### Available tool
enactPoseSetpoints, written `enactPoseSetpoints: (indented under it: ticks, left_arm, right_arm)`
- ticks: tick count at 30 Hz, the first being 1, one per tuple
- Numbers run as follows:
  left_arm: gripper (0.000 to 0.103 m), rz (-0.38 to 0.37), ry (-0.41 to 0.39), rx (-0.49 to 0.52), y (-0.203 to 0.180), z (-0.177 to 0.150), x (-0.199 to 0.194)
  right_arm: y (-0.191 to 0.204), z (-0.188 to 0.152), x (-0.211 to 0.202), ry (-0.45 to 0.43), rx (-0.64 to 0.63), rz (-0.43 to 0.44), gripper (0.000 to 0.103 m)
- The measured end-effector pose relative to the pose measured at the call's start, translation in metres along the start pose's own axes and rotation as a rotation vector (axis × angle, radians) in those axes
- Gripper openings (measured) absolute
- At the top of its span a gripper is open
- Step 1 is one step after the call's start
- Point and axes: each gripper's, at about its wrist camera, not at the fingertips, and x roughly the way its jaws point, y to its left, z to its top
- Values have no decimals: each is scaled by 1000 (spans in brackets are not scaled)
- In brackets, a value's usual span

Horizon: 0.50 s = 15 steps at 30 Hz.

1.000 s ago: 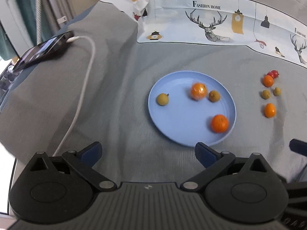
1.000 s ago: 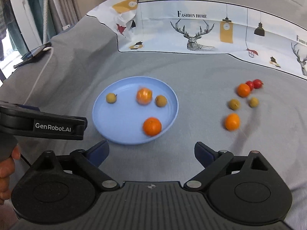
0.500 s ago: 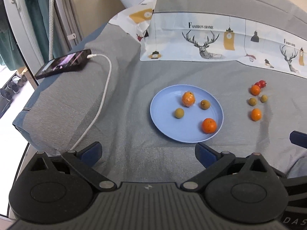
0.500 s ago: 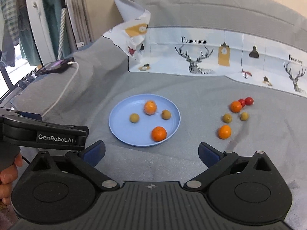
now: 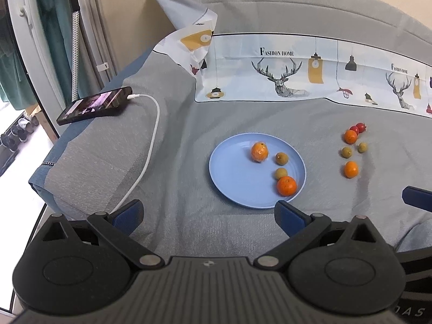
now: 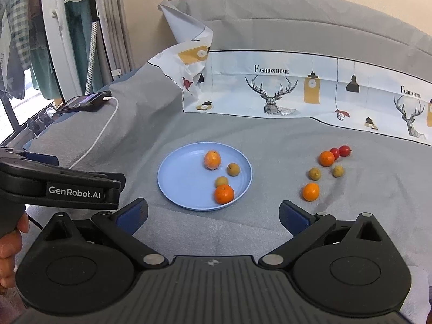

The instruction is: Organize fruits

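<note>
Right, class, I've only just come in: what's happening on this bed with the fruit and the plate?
A person holds two grippers above a grey bedcover, sorting fruit. Both the left gripper and the right gripper are open and empty. The blue plate holds two oranges and two small greenish fruits. Six more fruits, including two red ones, lie on the cover to the plate's right, not yet collected.

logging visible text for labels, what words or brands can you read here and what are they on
"FASHION HOME": printed cloth, above the deer drawing.
"FASHION HOME" again: same cloth, far right, small but legible in the right wrist view.
"GenRobot.AI": side of the left tongs, seen from the right wrist view.
"OAS": partial letters low on the right edge of the left wrist view, cut off.
Phone screen: too blurred to read.
</note>
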Motion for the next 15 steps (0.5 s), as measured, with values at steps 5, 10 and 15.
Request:
enactPoseSetpoints:
  ticks: [5, 10, 15]
  left_arm:
    - [103, -4, -6, -2, 1, 0, -1]
    - [103, -6, -6, -6, 3, 0, 0]
    - [103, -9, 1, -12, 5, 0, 2]
  right_arm:
    - [1, 0, -1, 0, -4, -3, 102]
    - [3, 0, -1, 4, -12, -5, 102]
    - [2, 0, 0, 12, -10, -6, 102]
